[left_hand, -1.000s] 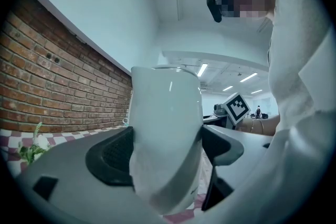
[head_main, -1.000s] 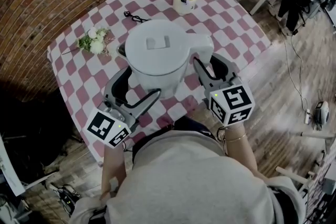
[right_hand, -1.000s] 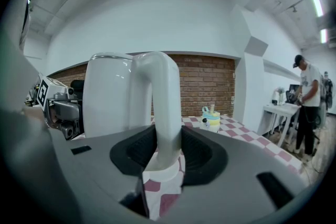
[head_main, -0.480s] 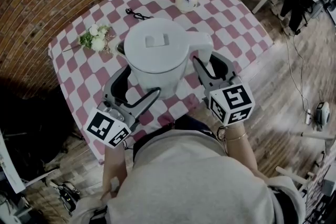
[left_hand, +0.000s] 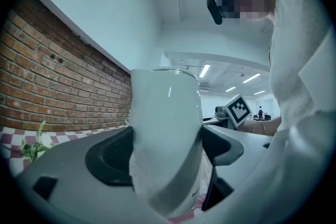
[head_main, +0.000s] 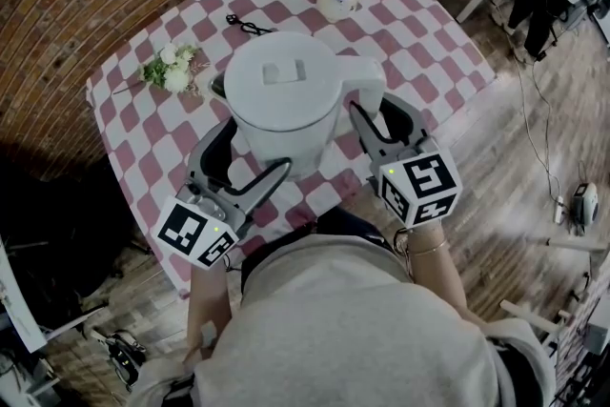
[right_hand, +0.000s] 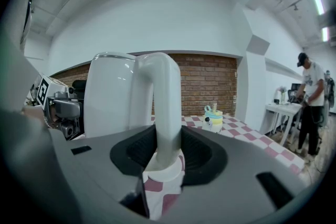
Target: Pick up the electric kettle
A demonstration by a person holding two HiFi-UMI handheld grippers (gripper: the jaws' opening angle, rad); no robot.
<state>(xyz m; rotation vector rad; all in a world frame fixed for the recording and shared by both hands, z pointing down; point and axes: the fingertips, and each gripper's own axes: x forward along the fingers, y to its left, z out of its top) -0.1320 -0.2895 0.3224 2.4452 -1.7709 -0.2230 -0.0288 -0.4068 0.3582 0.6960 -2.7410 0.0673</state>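
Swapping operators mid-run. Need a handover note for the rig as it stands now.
Left gripper: shut on the body of the electric kettle.
Right gripper: shut on its handle.
Kettle: upright, above the checked table. It looks lifted, but its underside is not clearly seen.
Done: two-sided grip.
Left: confirm it is clear of the table and keep it level.

Both forearms are stretched forward side by side, the left hand-held gripper being held level with its jaws clamped on the kettle and the right hand-held gripper being tipped slightly downward with its jaws clamped on the handle.
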